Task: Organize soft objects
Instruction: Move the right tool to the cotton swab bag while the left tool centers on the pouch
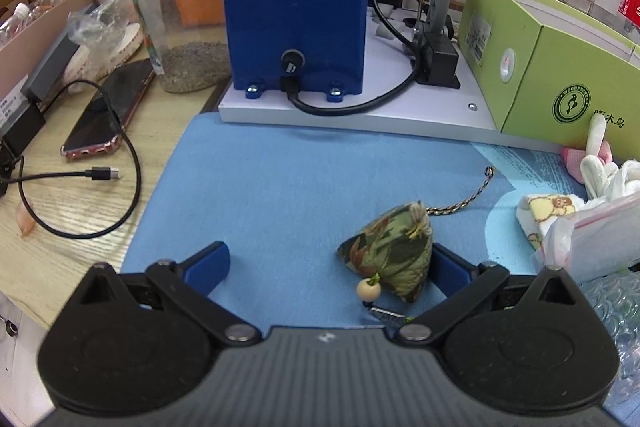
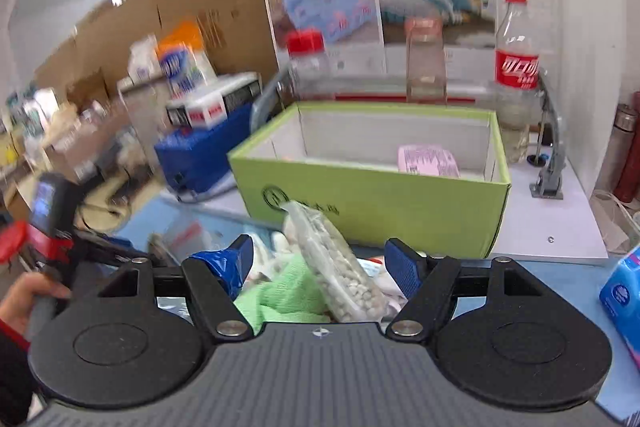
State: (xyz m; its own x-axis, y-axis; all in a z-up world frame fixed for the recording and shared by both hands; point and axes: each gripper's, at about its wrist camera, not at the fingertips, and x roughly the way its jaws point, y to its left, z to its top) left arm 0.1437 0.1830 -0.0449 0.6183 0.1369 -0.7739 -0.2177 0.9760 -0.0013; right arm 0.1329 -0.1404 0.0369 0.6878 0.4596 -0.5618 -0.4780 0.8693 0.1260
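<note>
The left gripper [image 1: 332, 263] sits low over the blue mat [image 1: 280, 179] with its jaws spread wide and nothing between them gripped; the floral fabric pouch [image 1: 390, 253] rests on the mat just inside the right-hand finger, touching or nearly touching it, its braided cord [image 1: 468, 197] trailing ahead and to the right. Straight ahead stands the blue box [image 1: 296, 31], and ahead to the right the green box [image 1: 560, 67]. The right gripper [image 2: 326, 265] is likewise spread open, holding nothing; between its fingers lie a clear bag of pale pellets [image 2: 340, 267] and a green cloth [image 2: 288, 291]. Ahead, the open green box [image 2: 376, 187] holds a pink packet [image 2: 428, 159].
</note>
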